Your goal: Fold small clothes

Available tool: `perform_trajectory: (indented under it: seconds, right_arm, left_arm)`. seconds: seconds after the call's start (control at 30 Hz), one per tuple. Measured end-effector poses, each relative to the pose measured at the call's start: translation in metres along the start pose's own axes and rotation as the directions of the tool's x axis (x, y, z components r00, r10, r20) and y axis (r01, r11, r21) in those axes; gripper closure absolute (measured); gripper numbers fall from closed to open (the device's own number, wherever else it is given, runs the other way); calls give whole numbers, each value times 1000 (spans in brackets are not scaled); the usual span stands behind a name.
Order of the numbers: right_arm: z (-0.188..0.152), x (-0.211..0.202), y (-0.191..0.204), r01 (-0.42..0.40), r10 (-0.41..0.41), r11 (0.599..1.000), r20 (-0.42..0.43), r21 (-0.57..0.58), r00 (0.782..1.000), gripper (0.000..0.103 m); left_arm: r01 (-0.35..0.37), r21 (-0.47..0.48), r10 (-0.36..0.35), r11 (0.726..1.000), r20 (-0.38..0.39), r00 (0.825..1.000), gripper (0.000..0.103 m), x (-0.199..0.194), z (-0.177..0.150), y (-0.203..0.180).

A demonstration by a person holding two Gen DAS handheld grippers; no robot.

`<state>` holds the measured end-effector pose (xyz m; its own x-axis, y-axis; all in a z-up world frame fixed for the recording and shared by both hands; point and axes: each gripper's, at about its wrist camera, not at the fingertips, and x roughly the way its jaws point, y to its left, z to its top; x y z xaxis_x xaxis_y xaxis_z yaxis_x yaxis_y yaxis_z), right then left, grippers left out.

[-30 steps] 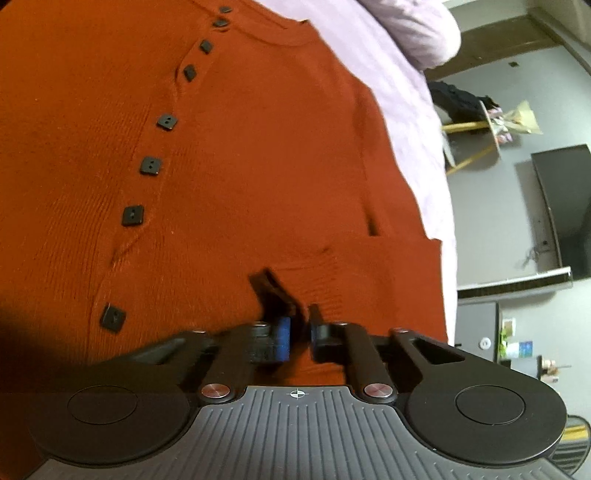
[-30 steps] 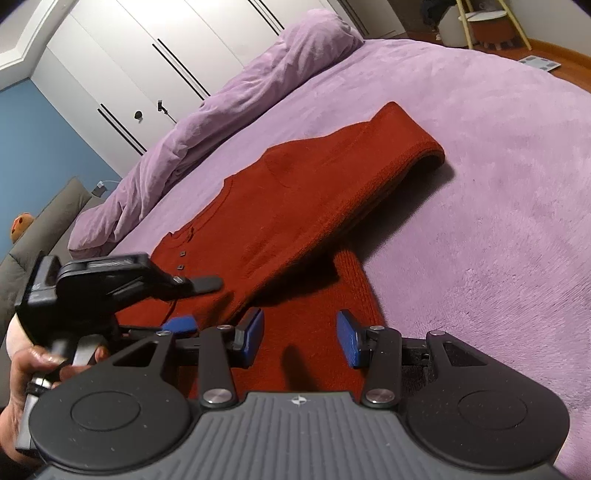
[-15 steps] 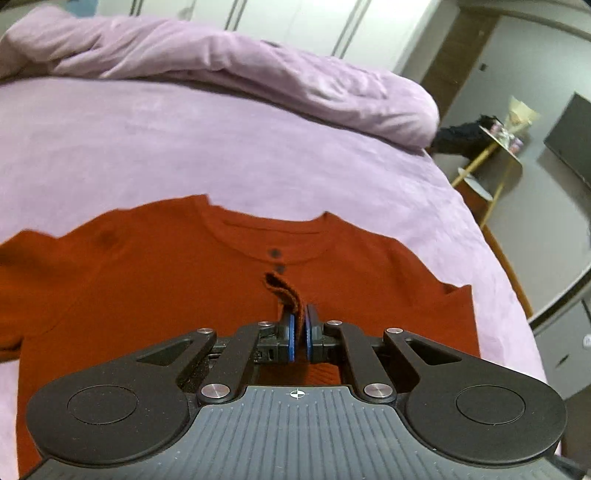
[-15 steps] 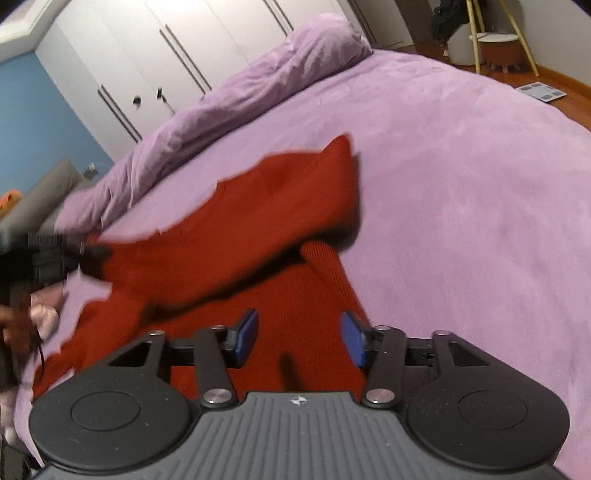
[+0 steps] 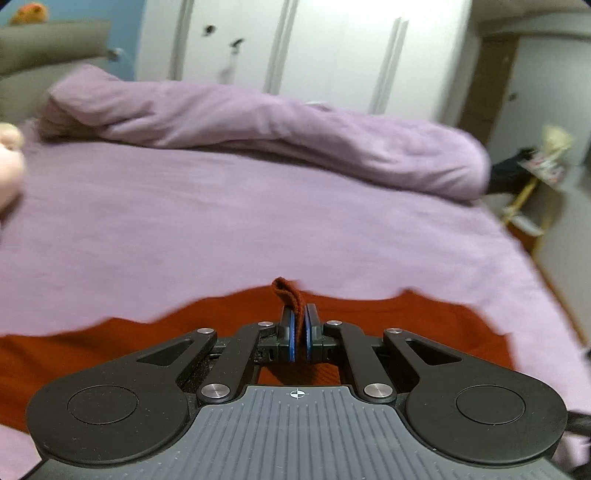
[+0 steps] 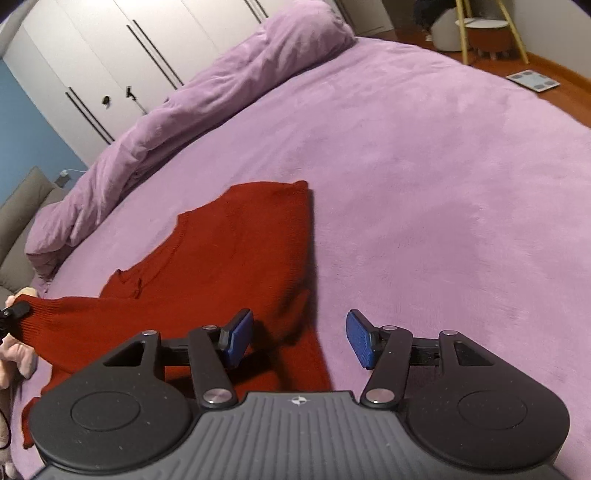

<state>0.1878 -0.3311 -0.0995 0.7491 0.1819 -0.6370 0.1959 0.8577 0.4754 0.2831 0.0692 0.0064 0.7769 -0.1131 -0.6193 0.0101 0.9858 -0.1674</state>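
Observation:
A rust-red knit cardigan (image 6: pixel 229 258) lies on the purple bed (image 6: pixel 424 184). My left gripper (image 5: pixel 299 332) is shut on a fold of the cardigan's edge (image 5: pixel 290 295), which sticks up between the blue pads; the rest of the garment (image 5: pixel 110 350) spreads below it. In the right wrist view the left gripper's tip (image 6: pixel 14 310) holds the stretched cardigan edge at the far left. My right gripper (image 6: pixel 299 341) is open and empty, hovering low over the cardigan's near right edge.
A rolled purple duvet (image 5: pixel 258 125) lies across the far side of the bed. White wardrobe doors (image 5: pixel 295 44) stand behind it. A wooden stool (image 6: pixel 484 33) and a scale (image 6: pixel 533 79) are on the floor to the right. A pink plush toy (image 5: pixel 7 162) sits at the left.
My left gripper, shut on the cardigan's edge, has pulled back and tilted up, dragging the garment over. The cardigan has shifted on the bed. My right gripper stayed open.

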Motion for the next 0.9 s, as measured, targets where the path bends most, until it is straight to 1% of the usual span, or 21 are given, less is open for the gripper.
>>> perform_trajectory:
  seconds: [0.07,0.17,0.27,0.33,0.37,0.43,0.47,0.5,0.53,0.57,0.6,0.67,0.7,0.77,0.83,0.9]
  right_arm:
    - [2,5,5,-11,11,1000,0,-17,1000,45]
    - [7,18,11,-17,16,1000,-15,-20,1000,45]
    - [16,32,19,-12,12,999,-13,-38,1000,45]
    - [23,42,27,-19,19,997,-13,-69,1000,45]
    - [26,50,31,-11,9,996,-24,-92,1000,46]
    - [30,65,38,30,-36,991,-48,-129,998,61]
    - [31,71,41,35,-43,987,-52,-155,998,82]
    - [32,72,44,37,-45,983,-38,-181,998,93]
    - [31,70,48,45,-49,976,-10,-213,999,95]
    - [30,65,54,80,-70,959,46,-271,996,96]
    - [29,59,58,130,-103,941,103,-312,989,96]
    - [28,54,58,215,-162,918,178,-333,971,98]
    - [27,57,53,232,-185,916,168,-327,968,99]
    - [24,67,46,252,-219,909,135,-331,966,100]
    - [17,72,42,271,-236,892,138,-361,962,100]
    - [16,74,42,278,-238,883,150,-378,960,100]
  left_arm:
    - [-28,-18,27,999,-45,999,96,12,-6,16]
    - [-27,-88,18,996,-107,994,96,25,-18,37]
    - [-23,-122,8,992,-123,992,96,32,-24,50]
    - [-22,-131,6,991,-124,992,96,34,-28,53]
    - [-18,-135,2,991,-119,993,96,32,-27,54]
    - [-4,-131,-9,991,-94,995,96,29,-24,53]
    - [8,-126,-18,992,-74,997,96,26,-22,50]
    - [28,-124,-34,992,-49,998,96,24,-20,48]
    - [44,-117,-47,992,-26,999,96,21,-18,46]
    - [50,-102,-52,994,-13,999,96,21,-17,42]
    - [51,-85,-52,995,-9,999,96,22,-17,38]
    - [35,-36,-36,999,-20,999,96,32,-22,30]
    - [19,-18,-20,1000,-36,999,96,39,-26,28]
    - [-8,-13,8,1000,-69,998,96,53,-35,27]
    - [-54,6,55,999,-92,994,96,65,-42,29]
    - [-72,25,74,997,-115,991,96,73,-48,32]
